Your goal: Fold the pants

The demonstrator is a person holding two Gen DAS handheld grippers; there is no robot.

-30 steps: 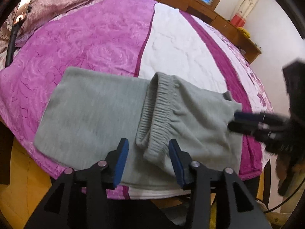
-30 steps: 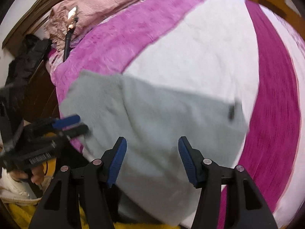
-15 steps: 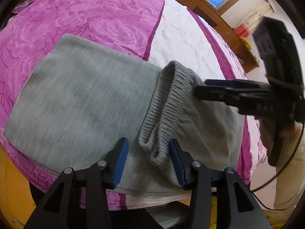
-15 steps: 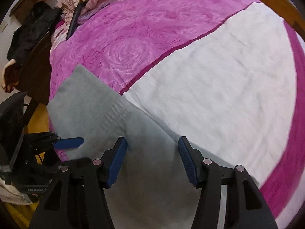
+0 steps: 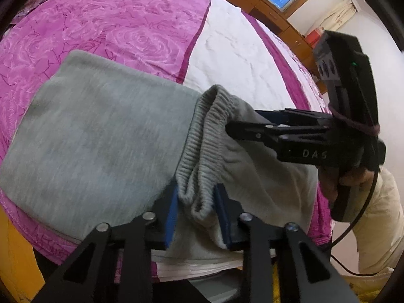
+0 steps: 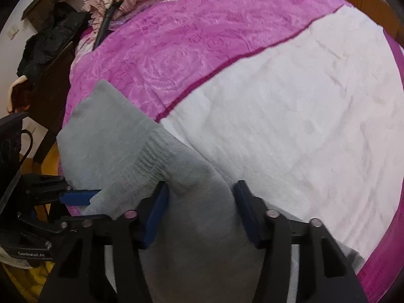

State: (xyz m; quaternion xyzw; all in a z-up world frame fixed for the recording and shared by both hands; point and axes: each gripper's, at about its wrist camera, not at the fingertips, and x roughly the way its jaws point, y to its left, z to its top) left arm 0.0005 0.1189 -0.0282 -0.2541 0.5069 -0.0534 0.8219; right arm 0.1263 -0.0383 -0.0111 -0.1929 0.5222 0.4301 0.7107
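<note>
Grey sweatpants [image 5: 96, 136] lie folded on the bed near its front edge, with the ribbed elastic waistband [image 5: 199, 149] bunched up on top. My left gripper [image 5: 197, 212] has its blue pads on either side of the near end of the waistband, closed around it. My right gripper [image 5: 227, 126] reaches in from the right to the far end of the waistband. In the right wrist view, the right gripper [image 6: 199, 209] is open with grey cloth [image 6: 199, 217] between the pads, and the left gripper's blue fingertips [image 6: 80, 197] show at the left.
The bed has a magenta rose-patterned cover [image 5: 113, 32] with a white quilted middle strip [image 5: 240, 58]. A pink pillow and a black cable [image 6: 106, 22] lie at the head. Dark clothes [image 6: 50, 40] hang on furniture at the left. A wooden ledge [image 5: 265, 7] runs under the window.
My right gripper moved in from the bed's right edge to the waistband's far end. My left gripper pushed forward and narrowed onto the near end of the waistband.
</note>
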